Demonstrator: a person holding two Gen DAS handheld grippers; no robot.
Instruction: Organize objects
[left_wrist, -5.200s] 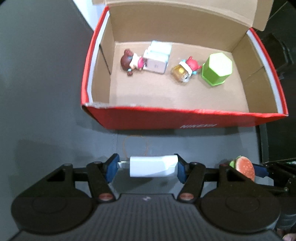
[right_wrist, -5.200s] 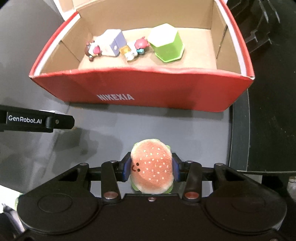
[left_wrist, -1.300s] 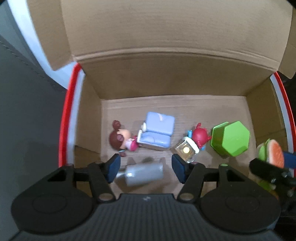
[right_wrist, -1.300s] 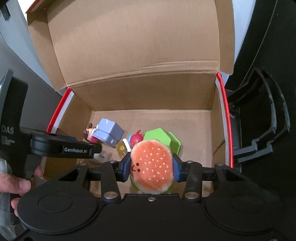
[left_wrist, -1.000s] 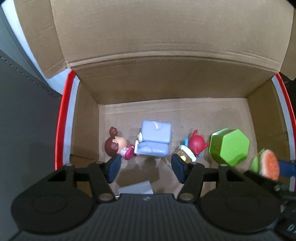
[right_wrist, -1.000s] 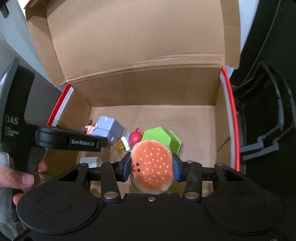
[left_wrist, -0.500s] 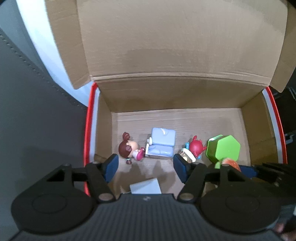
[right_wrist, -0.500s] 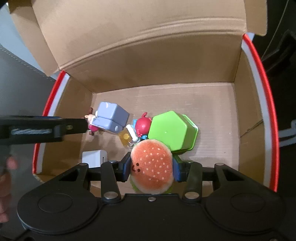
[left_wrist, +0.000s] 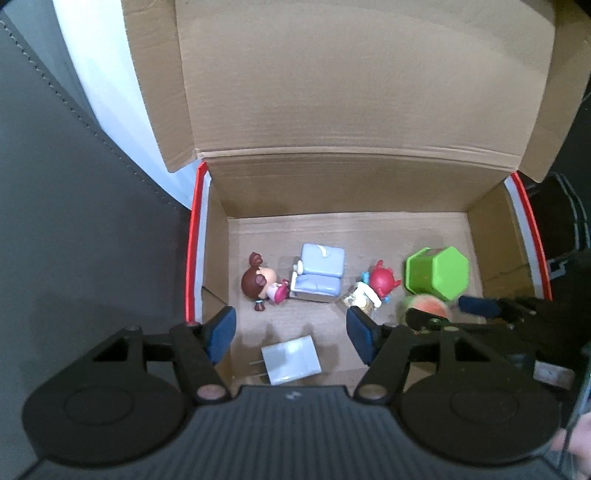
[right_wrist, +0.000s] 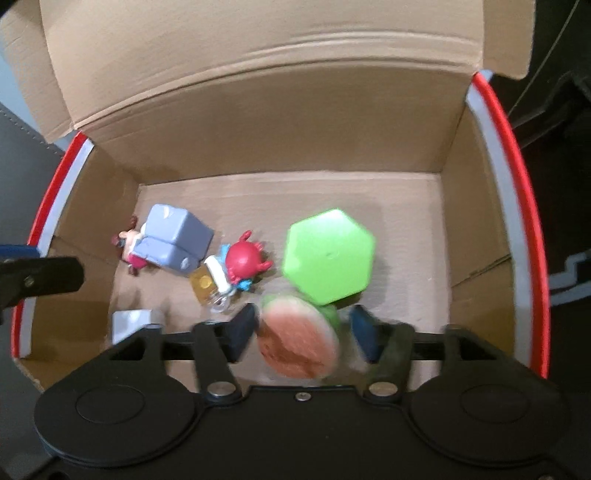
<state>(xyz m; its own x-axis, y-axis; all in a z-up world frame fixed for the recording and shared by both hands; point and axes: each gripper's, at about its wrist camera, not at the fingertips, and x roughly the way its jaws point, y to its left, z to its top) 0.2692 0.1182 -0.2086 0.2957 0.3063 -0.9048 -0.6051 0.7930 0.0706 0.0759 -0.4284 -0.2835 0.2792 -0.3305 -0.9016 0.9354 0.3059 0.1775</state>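
Note:
An open red cardboard box (left_wrist: 191, 243) (right_wrist: 506, 192) holds the toys. My left gripper (left_wrist: 290, 334) is open and empty above the white charger (left_wrist: 291, 360), which lies on the box floor near the front wall. My right gripper (right_wrist: 301, 332) is open inside the box; the burger plush (right_wrist: 297, 338) is blurred between the spread fingers, loose, just in front of the green hexagonal cup (right_wrist: 328, 254). The burger plush (left_wrist: 424, 308) and the cup (left_wrist: 437, 273) also show in the left wrist view.
In the box lie a brown-haired doll (left_wrist: 260, 282), a pale blue toy sofa (left_wrist: 319, 273) and a red-haired figure with a yellow block (left_wrist: 373, 290). The lid flap (left_wrist: 362, 77) stands up behind. Dark grey table (left_wrist: 81, 221) lies left of the box.
My right gripper has opened and let go of the burger plush, which drops beside the green cup. My left gripper has pulled back and up from the released charger.

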